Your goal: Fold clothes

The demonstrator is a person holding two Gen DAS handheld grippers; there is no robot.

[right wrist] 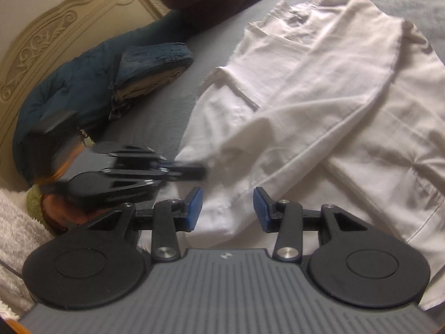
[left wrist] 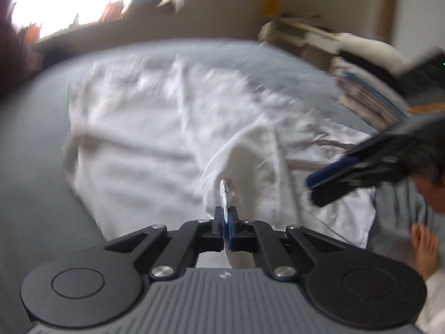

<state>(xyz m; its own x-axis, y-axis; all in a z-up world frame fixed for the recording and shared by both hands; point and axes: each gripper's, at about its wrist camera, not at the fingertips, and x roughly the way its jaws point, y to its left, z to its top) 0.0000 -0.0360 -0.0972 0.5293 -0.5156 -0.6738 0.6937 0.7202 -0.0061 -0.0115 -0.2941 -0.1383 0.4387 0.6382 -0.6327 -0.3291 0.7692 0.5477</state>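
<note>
white trousers [right wrist: 319, 89] lie spread across the grey bedsheet [right wrist: 155, 122], waistband toward the far side in the right wrist view and one leg crossed over the other nearer the cameras. the left gripper [left wrist: 226, 217] has its fingers [left wrist: 219, 222] pressed together on a pinch of the white cloth at the hem of one leg, and a ridge of fabric rises from the blue pads toward the rest of the garment [left wrist: 155, 128]. in the right wrist view the same left gripper [right wrist: 200, 171] shows blurred at the left, its tip at the edge of that leg end.

the right gripper [right wrist: 227, 208] hovers just above the lower part of the trousers with its fingers [right wrist: 194, 206] apart; white cloth lies beneath the gap but the pads do not press on it. seen from the left wrist view, the right gripper [left wrist: 314, 192] comes in from the right, its blue pad over the other leg end.

beside the trousers, toward a carved cream headboard [right wrist: 55, 36], sits a folded pile topped with blue jeans [right wrist: 155, 58], against a dark teal quilted jacket [right wrist: 75, 89]. a stack of folded linens [left wrist: 370, 97] rests at the far right edge of the bed. a bare foot [left wrist: 424, 247] shows at the right edge.
</note>
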